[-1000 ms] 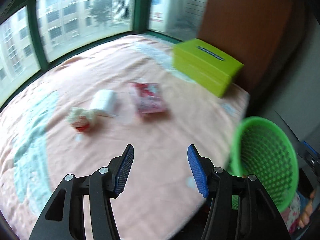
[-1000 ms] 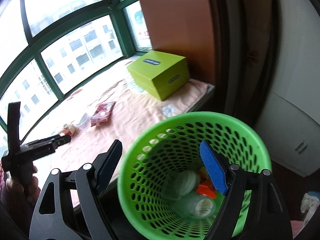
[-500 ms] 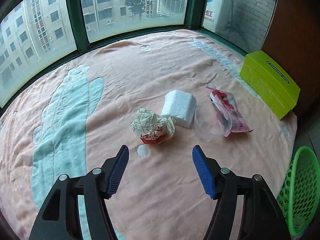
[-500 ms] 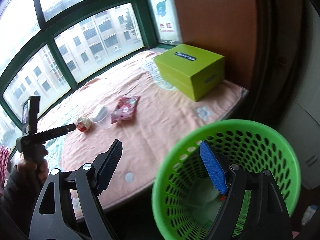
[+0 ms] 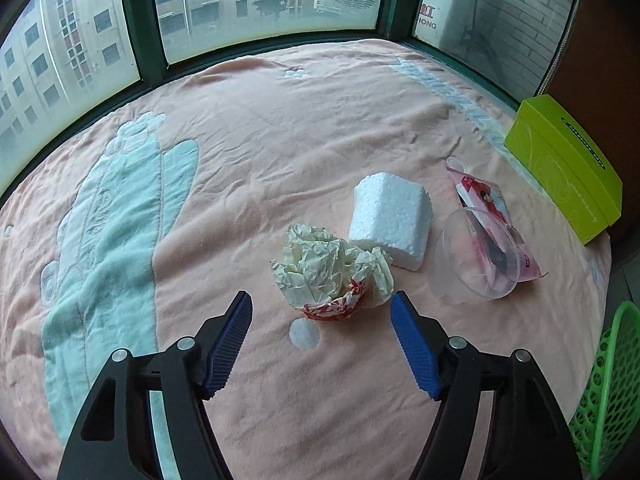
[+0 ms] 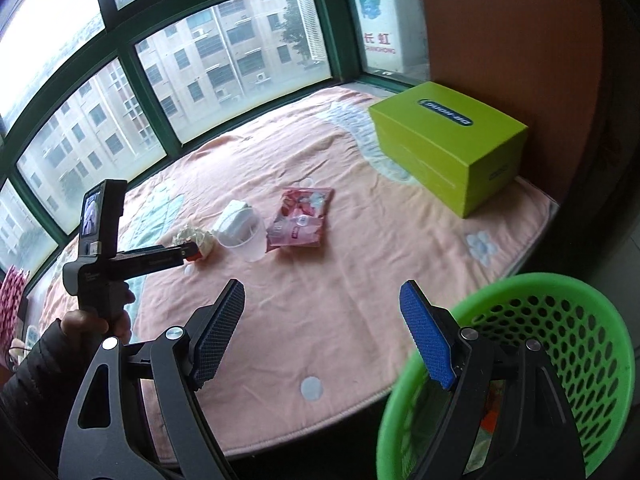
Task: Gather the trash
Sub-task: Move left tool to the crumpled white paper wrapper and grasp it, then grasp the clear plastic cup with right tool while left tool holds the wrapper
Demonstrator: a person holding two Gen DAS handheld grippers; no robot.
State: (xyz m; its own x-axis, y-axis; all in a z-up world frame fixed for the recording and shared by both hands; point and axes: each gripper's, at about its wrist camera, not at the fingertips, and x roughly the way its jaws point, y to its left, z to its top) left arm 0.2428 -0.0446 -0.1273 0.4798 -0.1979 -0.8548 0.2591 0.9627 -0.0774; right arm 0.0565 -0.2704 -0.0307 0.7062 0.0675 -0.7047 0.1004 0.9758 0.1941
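While the left gripper (image 5: 321, 312) hung just short of the wrapper (image 5: 330, 272), its fingers were spread wide and empty, the crumpled wad lying on the pink blanket (image 5: 280, 128) in line with the gap between them. The wrapper touched a foam block (image 5: 390, 218) behind it; a clear cup (image 5: 474, 258) lay on its side just beyond, over a pink packet (image 5: 486, 204). The right gripper (image 6: 322, 308) was likewise spread and empty, held near the rim of the green basket (image 6: 592, 320), which stood off the blanket's near edge.

Judgement: the step in hand was the pick of the wrapper. It would be done well by going in low and centred, so both fingers bracket the wad's red base and not its loose paper folds. The close should stop short of the foam block, or the block may be dragged along. Crumpled paper compresses; a full squeeze appears necessary before lifting toward the basket.
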